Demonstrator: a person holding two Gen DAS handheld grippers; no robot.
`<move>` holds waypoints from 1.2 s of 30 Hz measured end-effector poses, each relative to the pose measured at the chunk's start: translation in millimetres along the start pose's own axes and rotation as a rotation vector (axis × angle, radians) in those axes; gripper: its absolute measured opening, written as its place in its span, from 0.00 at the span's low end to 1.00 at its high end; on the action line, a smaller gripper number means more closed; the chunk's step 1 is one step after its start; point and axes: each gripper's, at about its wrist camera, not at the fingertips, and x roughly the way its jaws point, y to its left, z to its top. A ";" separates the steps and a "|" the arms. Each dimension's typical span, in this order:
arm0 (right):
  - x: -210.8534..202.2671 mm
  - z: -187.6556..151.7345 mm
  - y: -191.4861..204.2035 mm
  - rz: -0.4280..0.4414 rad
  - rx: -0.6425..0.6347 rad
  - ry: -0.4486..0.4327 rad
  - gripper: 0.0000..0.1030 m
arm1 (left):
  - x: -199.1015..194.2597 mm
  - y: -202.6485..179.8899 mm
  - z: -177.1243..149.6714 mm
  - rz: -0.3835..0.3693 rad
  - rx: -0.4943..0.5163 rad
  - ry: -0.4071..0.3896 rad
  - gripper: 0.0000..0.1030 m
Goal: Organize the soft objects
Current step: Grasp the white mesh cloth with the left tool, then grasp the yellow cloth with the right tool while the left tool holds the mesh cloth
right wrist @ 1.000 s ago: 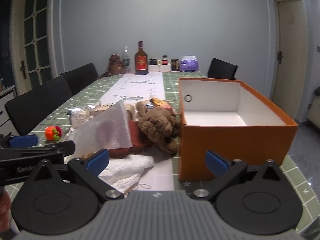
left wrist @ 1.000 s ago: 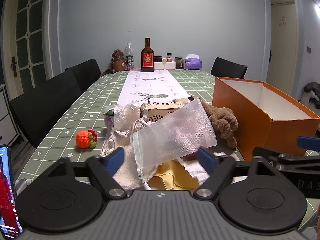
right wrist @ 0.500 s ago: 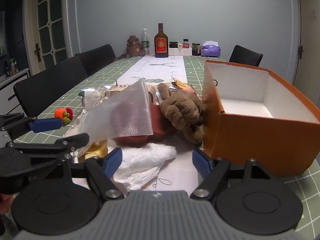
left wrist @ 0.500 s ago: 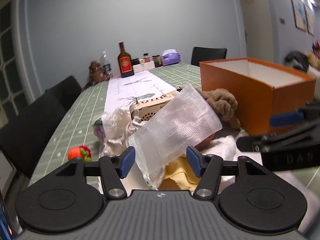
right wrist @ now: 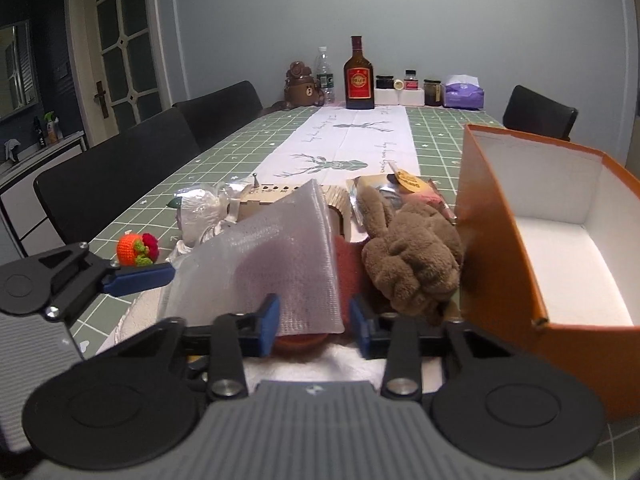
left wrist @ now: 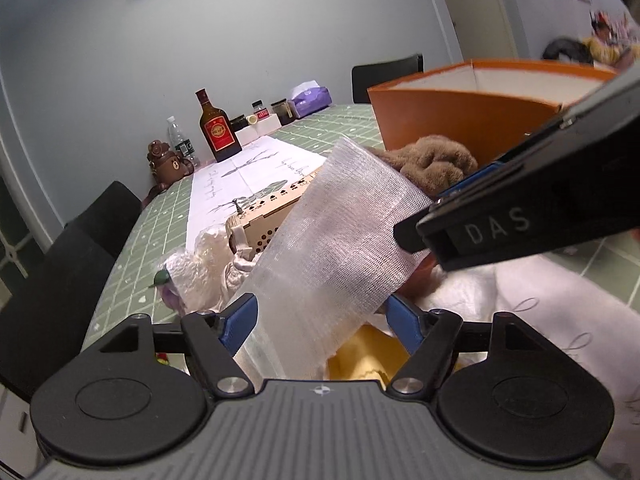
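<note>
A white mesh pouch (left wrist: 340, 240) (right wrist: 280, 272) stands tilted on a pile of soft things on the table. My left gripper (left wrist: 320, 320) is open with its blue pads either side of the pouch's lower end. My right gripper (right wrist: 314, 326) is open, its pads either side of the pouch's lower right corner, over a red object (right wrist: 298, 340). A brown plush toy (right wrist: 412, 260) (left wrist: 436, 160) lies against the open orange box (right wrist: 504, 248) (left wrist: 460, 116). A yellow cloth (left wrist: 360, 356) and white cloth (left wrist: 560, 304) lie beneath.
A wooden perforated box (right wrist: 280, 200), a crinkled plastic bag (right wrist: 202, 210) and a crochet orange-red toy (right wrist: 136, 250) lie left of the pile. A bottle (right wrist: 359, 76), jars, a tissue pack and a bear figure stand at the far end. Black chairs line the left side.
Both grippers moved forward and down into the pile and now straddle the mesh pouch. Both narrowed their opening. The left view tilted.
</note>
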 end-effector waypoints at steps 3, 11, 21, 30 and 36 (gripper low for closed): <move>2.0 1.9 0.2 0.022 -0.009 0.007 0.03 | 8.2 -4.2 2.3 0.030 0.027 0.027 0.84; -1.8 -1.1 -1.1 0.007 -0.015 0.008 0.02 | 5.2 0.1 1.1 0.037 0.002 0.040 0.26; -11.0 -24.8 7.4 0.063 0.015 0.039 0.10 | -29.4 38.9 -5.3 0.048 -0.282 0.004 0.01; -10.9 -49.2 54.0 0.180 -0.101 0.042 0.31 | -39.7 67.3 -38.4 -0.016 -0.519 0.063 0.01; 12.9 -46.8 69.3 0.102 -0.173 0.004 0.35 | -42.8 81.9 -44.2 -0.029 -0.586 0.060 0.01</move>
